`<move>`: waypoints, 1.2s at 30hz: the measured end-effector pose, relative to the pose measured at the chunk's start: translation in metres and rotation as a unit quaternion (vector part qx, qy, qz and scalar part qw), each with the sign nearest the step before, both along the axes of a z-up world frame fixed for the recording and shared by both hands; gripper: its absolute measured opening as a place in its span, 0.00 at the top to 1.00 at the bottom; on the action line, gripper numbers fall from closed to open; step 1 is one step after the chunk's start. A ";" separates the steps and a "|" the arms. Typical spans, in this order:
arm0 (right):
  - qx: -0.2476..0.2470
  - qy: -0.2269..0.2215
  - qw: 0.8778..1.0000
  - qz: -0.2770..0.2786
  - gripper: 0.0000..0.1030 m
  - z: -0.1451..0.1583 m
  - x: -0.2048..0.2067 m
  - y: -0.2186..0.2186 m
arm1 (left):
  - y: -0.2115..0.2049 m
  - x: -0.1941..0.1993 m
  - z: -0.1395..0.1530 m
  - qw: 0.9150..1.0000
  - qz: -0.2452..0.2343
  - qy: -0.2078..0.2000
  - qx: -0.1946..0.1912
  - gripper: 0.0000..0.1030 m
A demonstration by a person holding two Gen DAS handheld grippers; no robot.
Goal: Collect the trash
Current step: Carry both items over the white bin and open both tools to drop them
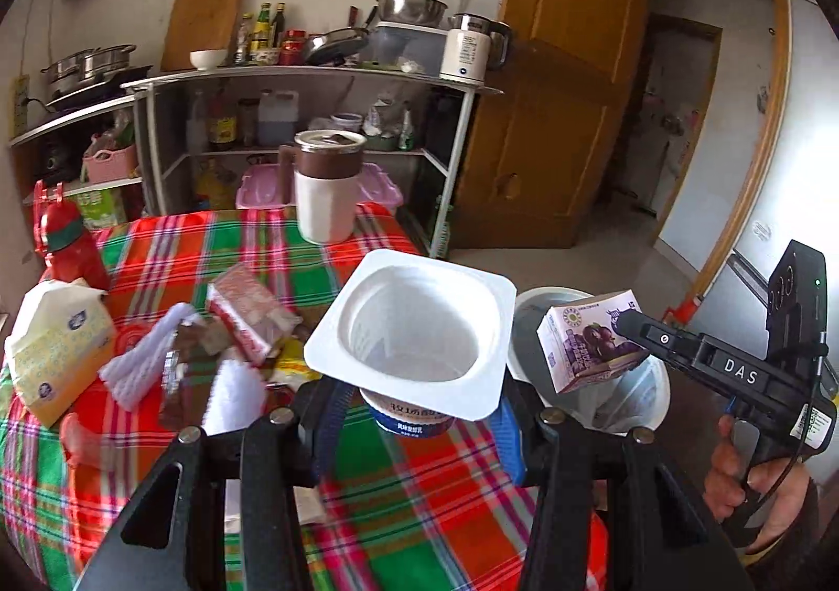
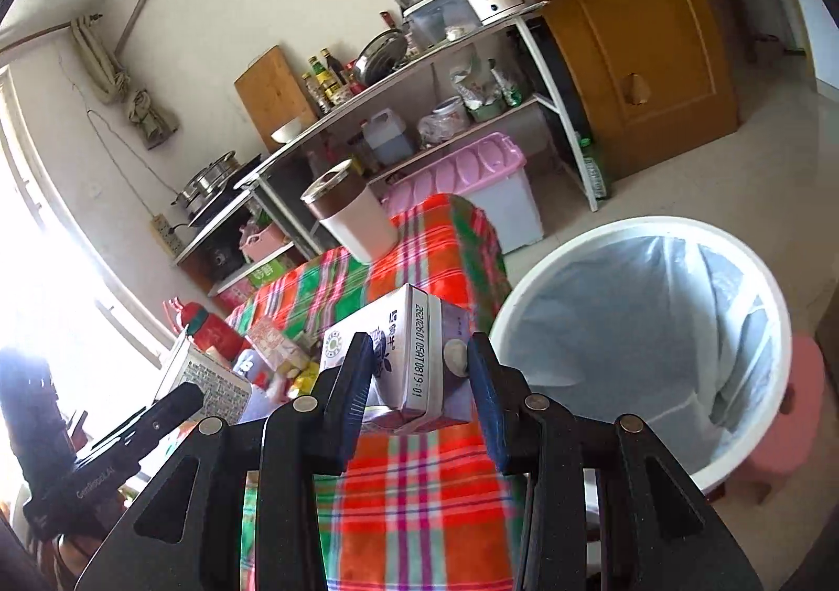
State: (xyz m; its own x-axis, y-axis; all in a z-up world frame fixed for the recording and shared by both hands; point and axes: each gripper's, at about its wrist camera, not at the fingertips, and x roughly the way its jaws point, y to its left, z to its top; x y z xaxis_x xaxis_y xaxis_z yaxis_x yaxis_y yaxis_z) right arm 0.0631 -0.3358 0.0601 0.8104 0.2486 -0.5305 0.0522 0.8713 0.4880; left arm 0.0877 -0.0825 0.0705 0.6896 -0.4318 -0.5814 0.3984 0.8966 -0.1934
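The left gripper [image 1: 419, 412] is closed partway on an empty white yogurt cup [image 1: 414, 339], its blue pads pressing the cup's sides below the square rim; the cup sits upright and open-mouthed above the plaid tablecloth [image 1: 419, 496]. The right gripper [image 2: 417, 371] is clamped on a small purple carton [image 2: 414, 355], its pads against the carton's two sides, and the carton is held over the table's edge, just beside the bin [image 2: 645, 234]. From the left wrist the same carton [image 1: 582, 344] hangs over the bin's rim [image 1: 529, 297]. The bin, white with a pale liner, stands on the floor next to the table. More litter lies on the cloth: wrappers [image 1: 246, 313] and white foam netting [image 1: 141, 365], near a tissue pack [image 1: 52, 355]. A lidded mug [image 1: 325, 187] stands at the table's far edge.
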 end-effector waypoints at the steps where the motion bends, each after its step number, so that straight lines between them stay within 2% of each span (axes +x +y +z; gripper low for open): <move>1: -0.007 0.002 1.000 -0.013 0.63 0.000 -0.002 -0.008 | -0.010 0.002 -0.002 1.000 -0.011 0.005 0.000 0.51; 9: -0.050 0.032 0.993 -0.098 0.63 -0.012 -0.011 -0.069 | -0.095 0.004 -0.018 0.994 -0.102 0.026 -0.003 0.51; 17: -0.119 0.074 0.982 -0.130 0.62 -0.035 -0.006 -0.091 | -0.154 0.008 -0.041 0.988 -0.141 0.051 0.023 0.51; 20: -0.136 0.082 0.979 -0.131 0.62 -0.041 -0.002 -0.094 | -0.162 0.014 -0.045 0.987 -0.145 0.062 0.012 0.51; 23: -0.132 0.094 0.978 -0.131 0.62 -0.048 0.000 -0.101 | -0.172 0.022 -0.053 0.986 -0.147 0.070 0.028 0.51; 25: -0.131 0.099 0.977 -0.136 0.62 -0.051 0.001 -0.101 | -0.174 0.021 -0.055 0.986 -0.148 0.070 0.032 0.47; 26: -0.131 0.100 0.976 -0.140 0.60 -0.052 0.000 -0.102 | -0.175 0.022 -0.057 0.986 -0.149 0.073 0.033 0.41; 27: -0.130 0.100 0.976 -0.142 0.55 -0.052 0.000 -0.102 | -0.174 0.022 -0.058 0.985 -0.149 0.075 0.031 0.37; 30: -0.128 0.101 0.976 -0.145 0.44 -0.051 0.000 -0.103 | -0.172 0.022 -0.059 0.985 -0.149 0.077 0.030 0.33; 34: -0.131 0.097 0.975 -0.148 0.44 -0.046 -0.002 -0.099 | -0.162 0.022 -0.058 0.986 -0.145 0.079 0.021 0.32; 36: -0.126 0.093 0.977 -0.145 0.44 -0.044 -0.005 -0.096 | -0.154 0.018 -0.053 0.988 -0.140 0.068 0.022 0.31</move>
State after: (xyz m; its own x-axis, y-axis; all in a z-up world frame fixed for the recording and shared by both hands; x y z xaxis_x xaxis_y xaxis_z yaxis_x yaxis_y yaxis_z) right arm 0.0584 -0.4314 0.0163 0.7112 -0.1356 -0.6898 0.3825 0.8979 0.2178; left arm 0.1054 -0.2361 0.0170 0.4618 -0.5666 -0.6824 0.6045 0.7641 -0.2253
